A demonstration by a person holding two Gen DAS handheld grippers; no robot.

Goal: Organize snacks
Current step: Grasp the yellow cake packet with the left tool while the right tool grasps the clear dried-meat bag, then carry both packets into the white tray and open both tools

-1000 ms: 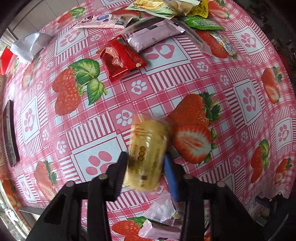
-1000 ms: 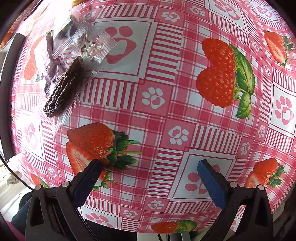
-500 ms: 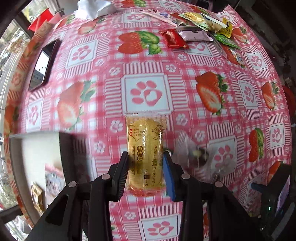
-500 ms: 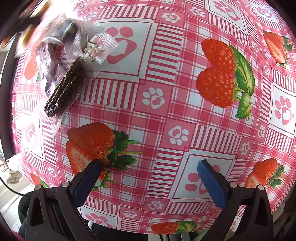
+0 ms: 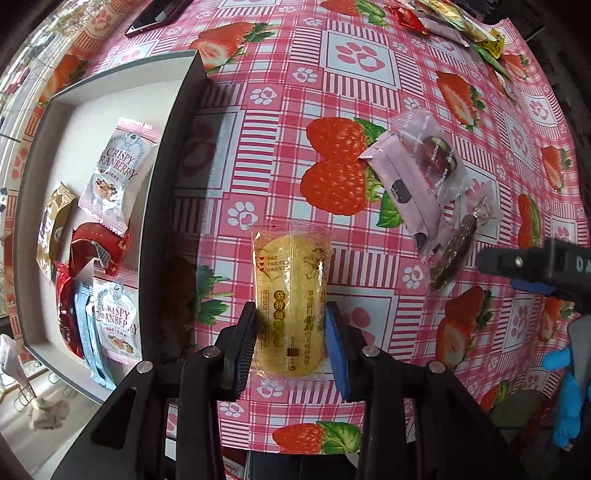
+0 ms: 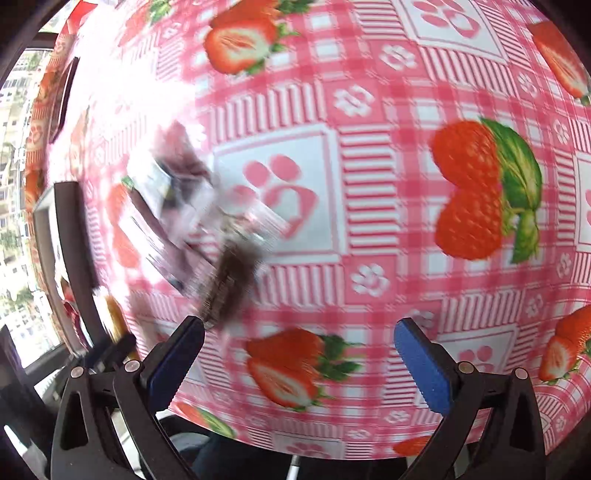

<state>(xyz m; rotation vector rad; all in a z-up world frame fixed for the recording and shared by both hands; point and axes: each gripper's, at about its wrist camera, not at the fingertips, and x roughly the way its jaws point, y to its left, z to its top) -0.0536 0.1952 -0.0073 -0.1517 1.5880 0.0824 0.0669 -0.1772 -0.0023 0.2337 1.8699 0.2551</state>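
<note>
My left gripper is shut on a yellow cake packet and holds it above the strawberry tablecloth, just right of a white box with dark walls. Several packets lie in the box, among them a Crispy Cranberry packet. A pink packet, a clear packet and a dark brown stick snack lie to the right. My right gripper is open and empty; the blurred brown stick lies just beyond its left finger. Its arm shows in the left wrist view.
More snack packets lie at the far edge of the table. A dark phone lies at the far left. The table's near edge is close below the left gripper. The box wall shows in the right wrist view.
The left gripper has carried the yellow packet left, so the box now sits close beside it. The right gripper has swung towards the brown stick and the pile, and its view is blurred.
</note>
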